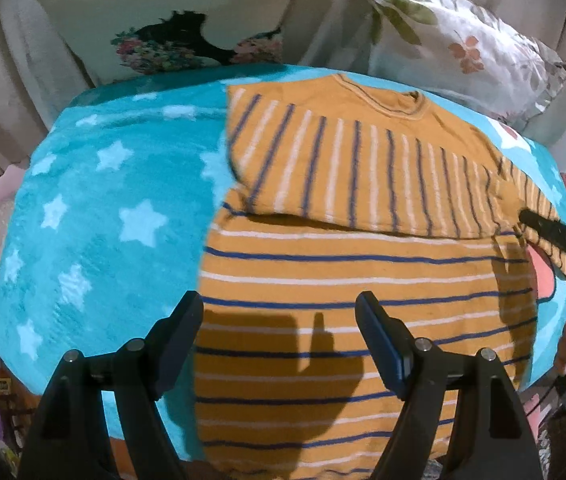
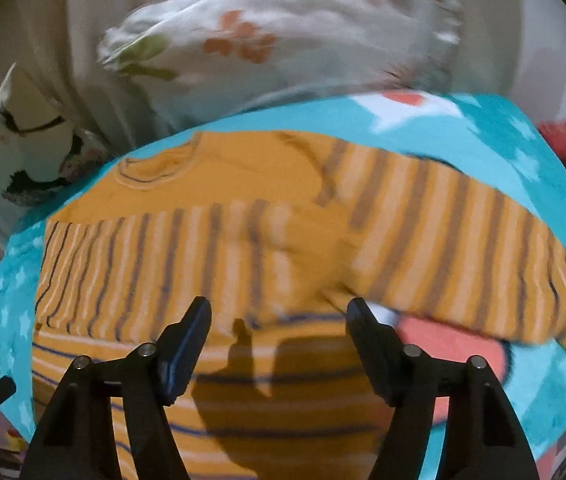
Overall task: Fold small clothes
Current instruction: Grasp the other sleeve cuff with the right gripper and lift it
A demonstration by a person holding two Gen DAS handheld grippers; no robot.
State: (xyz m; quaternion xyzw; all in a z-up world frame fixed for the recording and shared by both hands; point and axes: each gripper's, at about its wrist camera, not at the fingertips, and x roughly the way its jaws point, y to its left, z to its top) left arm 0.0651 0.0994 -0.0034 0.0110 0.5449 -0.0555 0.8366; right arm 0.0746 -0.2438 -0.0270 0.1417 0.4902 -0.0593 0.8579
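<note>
One sleeve (image 1: 347,176) of the striped orange shirt (image 1: 323,320) on the blue star blanket (image 1: 95,216) is folded across, both grippers, left gripper (image 1: 279,336) and right gripper (image 2: 279,340), hang apart holding nothing, so the right sleeve (image 2: 463,248) probably comes next.

Turquoise star-patterned blanket (image 1: 95,216) carries a mustard striped sweater (image 1: 355,280), one sleeve folded across

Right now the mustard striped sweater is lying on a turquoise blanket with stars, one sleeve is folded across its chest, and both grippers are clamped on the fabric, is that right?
Not quite. The left gripper and right gripper both stand open above the sweater, gripping nothing, as each wrist view shows. The rest holds: it lies on the turquoise star blanket with one sleeve folded across the chest.
</note>
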